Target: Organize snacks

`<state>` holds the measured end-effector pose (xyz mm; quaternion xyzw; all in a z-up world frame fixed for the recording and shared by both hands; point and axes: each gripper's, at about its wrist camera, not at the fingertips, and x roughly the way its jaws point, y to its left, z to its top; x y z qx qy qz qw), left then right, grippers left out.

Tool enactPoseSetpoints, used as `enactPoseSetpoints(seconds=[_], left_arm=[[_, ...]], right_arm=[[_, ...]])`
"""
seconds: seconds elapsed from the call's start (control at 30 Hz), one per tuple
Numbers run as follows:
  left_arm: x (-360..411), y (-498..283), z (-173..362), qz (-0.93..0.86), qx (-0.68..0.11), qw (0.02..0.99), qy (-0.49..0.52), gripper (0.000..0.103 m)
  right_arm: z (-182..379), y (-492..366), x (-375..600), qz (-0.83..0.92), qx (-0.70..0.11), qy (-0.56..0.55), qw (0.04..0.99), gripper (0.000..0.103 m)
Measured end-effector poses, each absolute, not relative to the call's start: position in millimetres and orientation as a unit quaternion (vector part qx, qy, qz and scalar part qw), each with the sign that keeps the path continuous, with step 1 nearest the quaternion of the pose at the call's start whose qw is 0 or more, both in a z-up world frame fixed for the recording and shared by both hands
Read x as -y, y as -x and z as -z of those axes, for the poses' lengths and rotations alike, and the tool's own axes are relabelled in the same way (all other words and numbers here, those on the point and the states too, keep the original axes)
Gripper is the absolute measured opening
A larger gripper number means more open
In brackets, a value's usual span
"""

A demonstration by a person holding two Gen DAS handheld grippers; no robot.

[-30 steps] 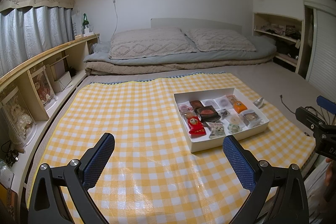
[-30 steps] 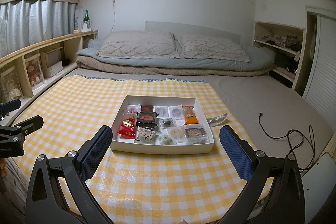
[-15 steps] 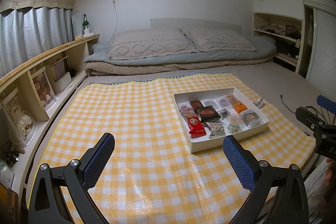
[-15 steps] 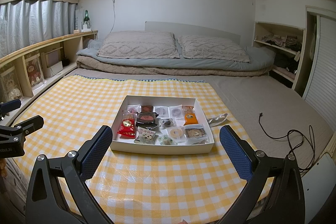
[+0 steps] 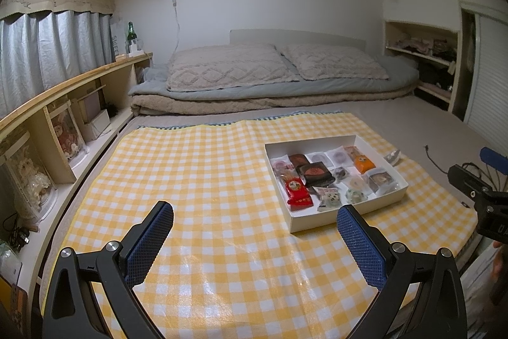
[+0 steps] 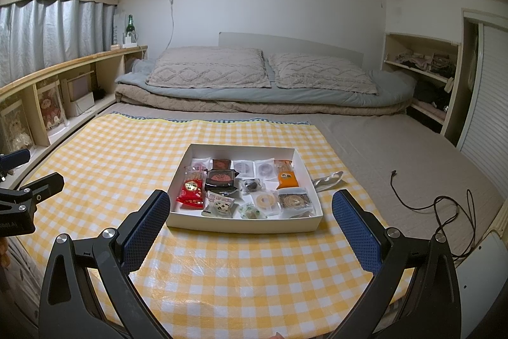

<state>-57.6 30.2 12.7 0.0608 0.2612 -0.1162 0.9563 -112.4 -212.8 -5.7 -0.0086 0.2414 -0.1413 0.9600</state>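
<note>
A shallow white box (image 6: 244,226) (image 5: 320,221) sits on a yellow checked cloth (image 6: 104,154) (image 5: 197,173) spread over the bed. Several wrapped snacks lie inside: a red packet (image 6: 190,191) (image 5: 297,191), a dark packet (image 6: 220,178) (image 5: 314,172), an orange packet (image 6: 286,178) (image 5: 363,162) and clear-wrapped cookies (image 6: 265,200). A silver wrapper (image 6: 327,180) (image 5: 393,155) lies outside the box on its right. My right gripper (image 6: 250,223) hovers open just in front of the box. My left gripper (image 5: 255,235) is open over bare cloth, left of the box. Both hold nothing.
Folded bedding and two pillows (image 6: 209,70) lie at the back. A wooden shelf (image 5: 57,91) with framed items runs along the left, a green bottle (image 5: 131,32) on it. A black cable (image 6: 444,212) trails on the mattress at right. Open shelves (image 6: 425,69) stand at far right.
</note>
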Motion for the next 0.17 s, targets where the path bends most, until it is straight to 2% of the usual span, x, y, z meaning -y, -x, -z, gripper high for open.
enactPoseSetpoints(seconds=[0.17], left_arm=[[-30.4,57.4,-17.8,0.113,-0.26,0.957,-0.058,0.103]], right_arm=[[5.7,112.6,212.1,0.142,-0.241,0.008,0.96,0.103]])
